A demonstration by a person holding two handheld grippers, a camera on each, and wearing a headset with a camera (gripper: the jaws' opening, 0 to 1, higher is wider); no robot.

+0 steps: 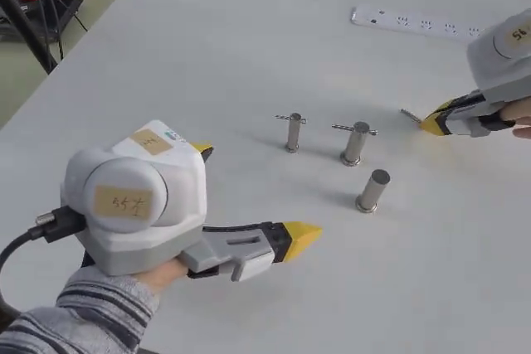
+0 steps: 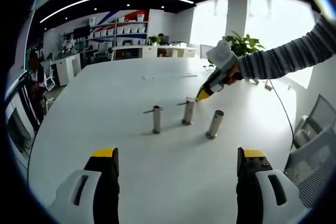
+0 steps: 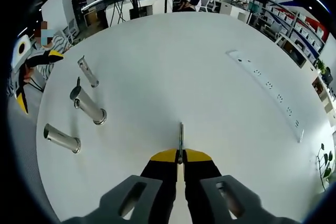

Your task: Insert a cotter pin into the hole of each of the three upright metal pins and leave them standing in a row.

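Note:
Three upright metal pins stand on the white table. The left pin (image 1: 292,133) and the middle pin (image 1: 355,143) each carry a cotter pin through the top. The nearer third pin (image 1: 372,191) has a bare top. To their right, my right gripper (image 1: 427,124) is shut on a cotter pin (image 1: 409,113) that sticks out from its yellow tips; the right gripper view shows this cotter pin (image 3: 181,137) pointing forward. My left gripper (image 1: 257,190) is open with nothing in it, low and left of the pins (image 2: 188,111), jaws wide apart.
A white power strip (image 1: 415,22) lies at the far right of the table. The table's left edge (image 1: 75,47) drops to the floor, where cables lie. Bare tabletop surrounds the pins on all sides.

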